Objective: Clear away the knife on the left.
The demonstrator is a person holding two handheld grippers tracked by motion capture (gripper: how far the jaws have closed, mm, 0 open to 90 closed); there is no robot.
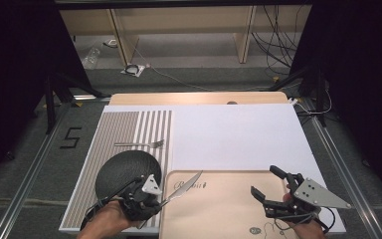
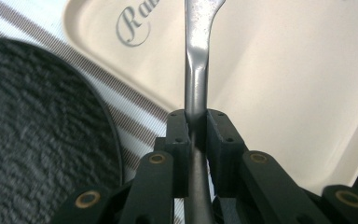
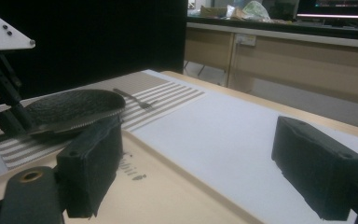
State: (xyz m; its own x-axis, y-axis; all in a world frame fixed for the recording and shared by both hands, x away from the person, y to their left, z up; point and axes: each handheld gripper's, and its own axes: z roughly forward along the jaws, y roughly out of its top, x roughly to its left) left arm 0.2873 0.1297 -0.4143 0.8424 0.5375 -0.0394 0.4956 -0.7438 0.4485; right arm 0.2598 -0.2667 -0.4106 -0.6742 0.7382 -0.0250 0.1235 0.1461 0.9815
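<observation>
The left gripper (image 1: 160,200) has its jaws pinched on the handle of a table knife (image 1: 185,186), with the blade projecting forward and up over the near left corner of the beige tray (image 1: 219,209). In the left gripper view the handle (image 2: 196,98) sits in the narrow slot between the two pads, gripped well back from the blade, so most of the knife's length hangs unsupported beyond the jaws. That is the main risk, in my judgement: a smooth metal handle held along a thin line can pivot or slide in the pads if the hand tilts or stops sharply, and the blade would drop onto the tray rim or onto the black plate (image 1: 128,172) just beside it. A second hazard is the plate itself; it lies close to the left hand, and a low sweep toward the striped placemat (image 1: 124,130) could clip its edge and shift it. The fork (image 1: 140,144) lies on the placemat beyond the plate, apart from both, and could be nudged if the knife is set down carelessly near it. The right gripper (image 1: 266,181) hovers above the tray's right side with jaws spread wide and nothing between them; it is well apart from the knife, so a collision between the grippers appears unlikely unless either hand crosses the tray.
</observation>
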